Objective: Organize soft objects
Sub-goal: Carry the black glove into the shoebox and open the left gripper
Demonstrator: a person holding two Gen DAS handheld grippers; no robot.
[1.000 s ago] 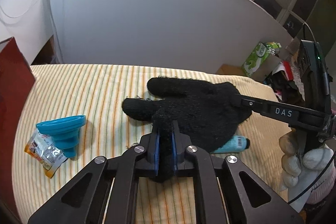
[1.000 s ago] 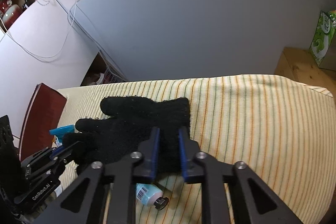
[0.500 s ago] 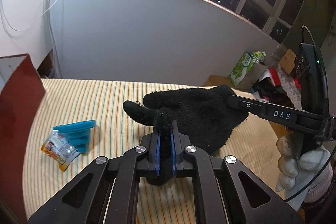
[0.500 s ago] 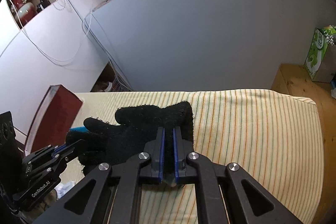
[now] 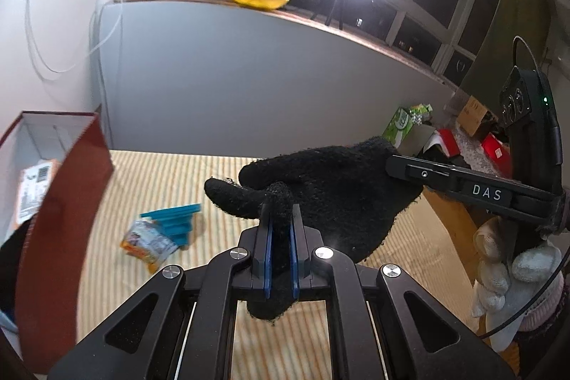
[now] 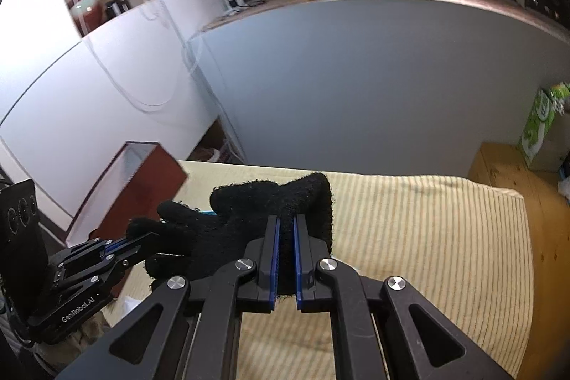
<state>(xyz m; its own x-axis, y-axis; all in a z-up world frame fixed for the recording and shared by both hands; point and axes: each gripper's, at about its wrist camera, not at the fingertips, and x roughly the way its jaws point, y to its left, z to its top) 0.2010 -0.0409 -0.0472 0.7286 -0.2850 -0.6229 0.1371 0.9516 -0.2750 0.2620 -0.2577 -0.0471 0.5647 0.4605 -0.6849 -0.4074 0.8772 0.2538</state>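
Note:
A black knitted glove point(image 5: 335, 187) hangs stretched in the air between both grippers, above the striped table. My left gripper point(image 5: 280, 205) is shut on one glove finger. My right gripper point(image 6: 285, 223) is shut on the glove's cuff point(image 6: 306, 202). In the left wrist view the right gripper reaches in from the right and clamps the cuff edge. In the right wrist view the left gripper point(image 6: 142, 239) holds the finger end at the lower left. An open dark red box point(image 5: 67, 202) stands at the left, also visible in the right wrist view point(image 6: 139, 187).
A blue collapsible cup point(image 5: 176, 221) and a snack packet point(image 5: 148, 243) lie on the yellow striped cloth point(image 6: 427, 237). A grey panel point(image 5: 249, 88) backs the table. A green tissue box point(image 6: 539, 130) sits on a wooden surface to the right.
Both grippers have lifted the glove off the table and carried it higher. The right gripper went from open around the cuff to shut on it. The red box is nearer.

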